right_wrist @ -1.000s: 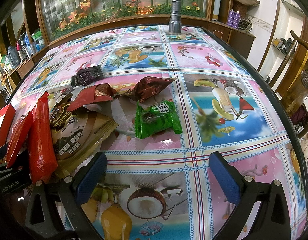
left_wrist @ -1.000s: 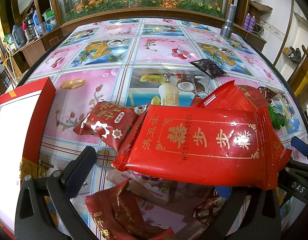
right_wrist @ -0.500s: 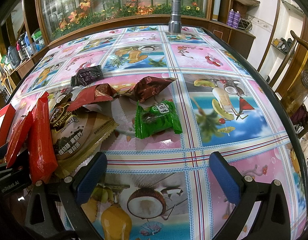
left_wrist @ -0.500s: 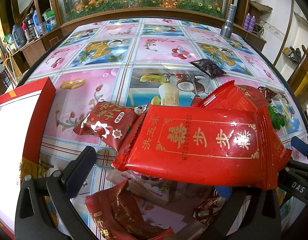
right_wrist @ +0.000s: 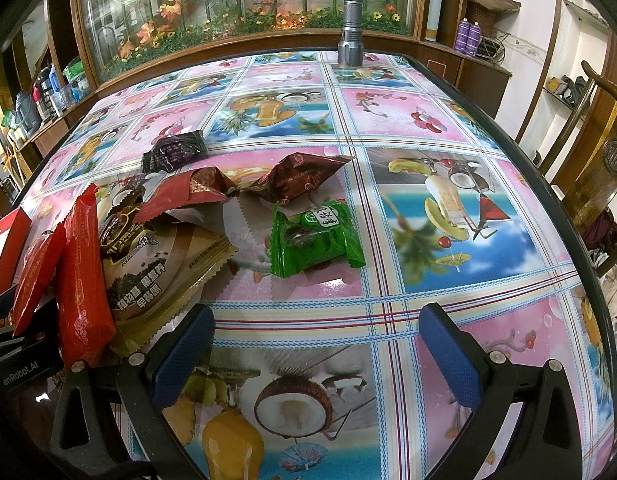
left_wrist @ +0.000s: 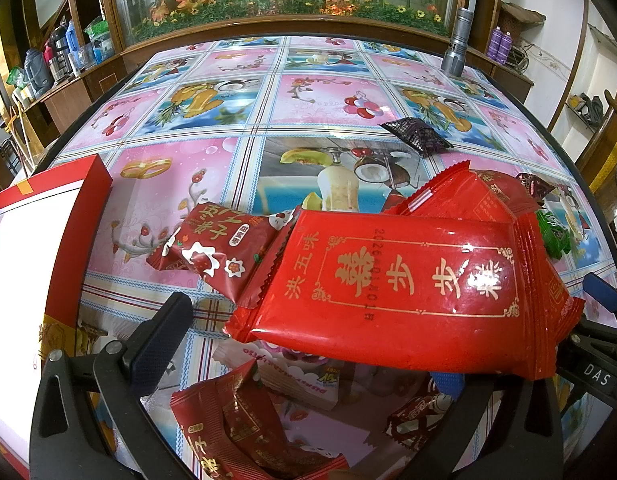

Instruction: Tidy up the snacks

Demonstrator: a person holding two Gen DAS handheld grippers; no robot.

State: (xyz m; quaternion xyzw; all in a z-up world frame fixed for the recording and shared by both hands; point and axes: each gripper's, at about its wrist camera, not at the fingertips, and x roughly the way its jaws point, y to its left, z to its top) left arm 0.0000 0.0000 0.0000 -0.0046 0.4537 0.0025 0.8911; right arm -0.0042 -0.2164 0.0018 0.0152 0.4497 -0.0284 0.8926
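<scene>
A pile of snack packets lies on the fruit-print tablecloth (left_wrist: 320, 96). In the left wrist view a large red packet with gold characters (left_wrist: 404, 280) lies over my left gripper's right finger and hides its tip. My left gripper (left_wrist: 308, 344) is open, with a dark red packet (left_wrist: 216, 248) ahead and another (left_wrist: 244, 432) between its fingers. A red box (left_wrist: 44, 248) stands at the left. My right gripper (right_wrist: 314, 356) is open and empty above the cloth. Ahead of it lie a green packet (right_wrist: 314, 240), a brown-gold packet (right_wrist: 156, 272) and red packets (right_wrist: 80, 280).
A silver flashlight (right_wrist: 350, 28) stands upright at the table's far edge. A dark purple packet (right_wrist: 174, 152) and a brown packet (right_wrist: 300, 176) lie further back. A planter of artificial flowers runs behind the table. A wooden chair (right_wrist: 600, 168) stands at the right.
</scene>
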